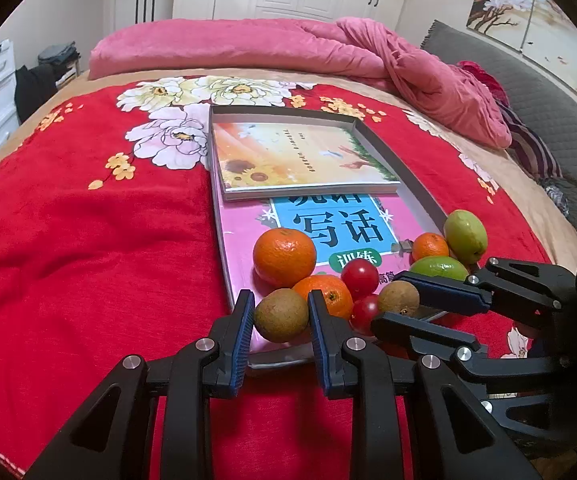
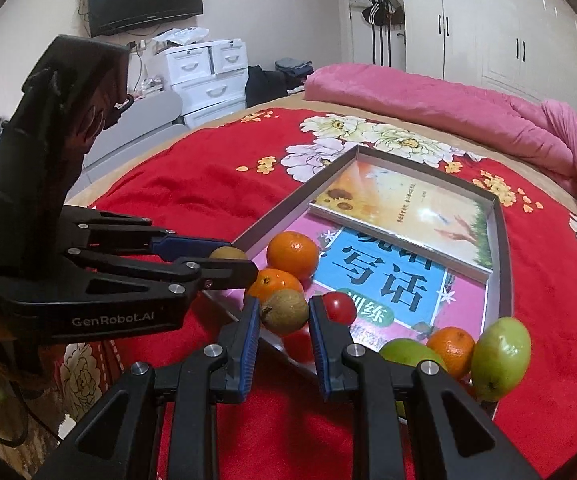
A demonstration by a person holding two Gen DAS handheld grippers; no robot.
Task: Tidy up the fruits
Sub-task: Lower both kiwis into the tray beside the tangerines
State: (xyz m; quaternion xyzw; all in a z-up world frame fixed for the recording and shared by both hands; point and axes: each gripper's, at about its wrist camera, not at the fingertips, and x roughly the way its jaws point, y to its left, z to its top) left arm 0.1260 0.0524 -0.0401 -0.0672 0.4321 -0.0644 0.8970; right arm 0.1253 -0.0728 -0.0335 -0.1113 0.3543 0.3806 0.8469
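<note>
A shallow grey tray on the bed holds two books and, at its near end, several fruits: oranges, cherry tomatoes and green fruits. My left gripper is shut on a brown kiwi over the tray's near-left corner. Just to its right, my right gripper is shut on a second brown kiwi. In the right wrist view that kiwi sits between the right gripper's blue pads, above an orange. The left gripper comes in from the left there, with its kiwi half hidden.
A sunflower-cover book lies over a pink book in the tray. The red floral blanket spreads out to the left. A rolled pink quilt lies along the far side. White drawers stand beyond the bed.
</note>
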